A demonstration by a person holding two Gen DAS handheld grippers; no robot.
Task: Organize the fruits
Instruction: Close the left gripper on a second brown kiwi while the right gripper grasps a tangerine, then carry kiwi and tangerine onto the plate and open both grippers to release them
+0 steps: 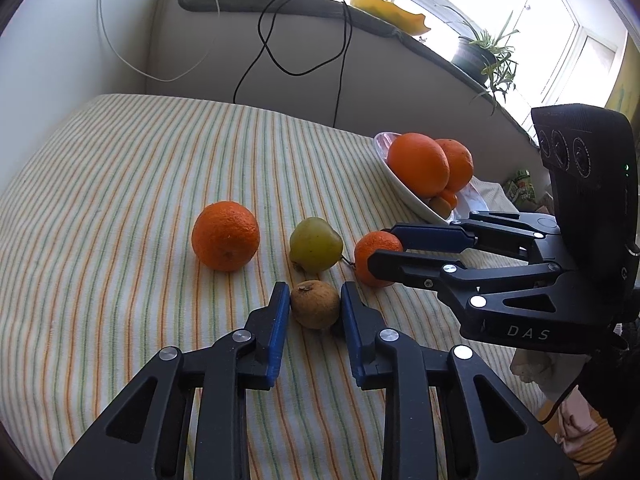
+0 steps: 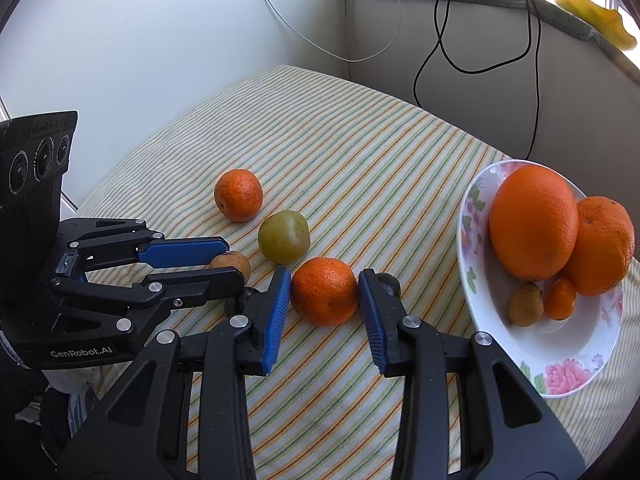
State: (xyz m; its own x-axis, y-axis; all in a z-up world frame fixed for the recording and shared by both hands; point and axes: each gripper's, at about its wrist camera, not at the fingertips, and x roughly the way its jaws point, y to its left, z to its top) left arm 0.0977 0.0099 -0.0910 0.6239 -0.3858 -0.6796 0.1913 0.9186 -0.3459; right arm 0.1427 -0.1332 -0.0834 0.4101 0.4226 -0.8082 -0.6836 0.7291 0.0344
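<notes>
My left gripper [image 1: 315, 298] is open with its jaws on either side of a small brown fruit [image 1: 315, 309] on the striped cloth; small gaps show on both sides. My right gripper [image 2: 325, 280] is open around a tangerine [image 2: 324, 291], its pads close beside it but apart. That tangerine [image 1: 375, 257] and the right gripper [image 1: 380, 246] show in the left wrist view. A green fruit [image 2: 283, 236] and another tangerine [image 2: 238, 195] lie behind. A floral bowl [image 2: 568, 376] at the right holds two oranges [image 2: 534, 229] and two small fruits.
The striped tablecloth [image 1: 132, 184] covers the table, which stands against white walls. Black and white cables [image 2: 440, 52] hang down the wall behind. A windowsill with a potted plant [image 1: 486, 58] and a yellow dish runs along the back right.
</notes>
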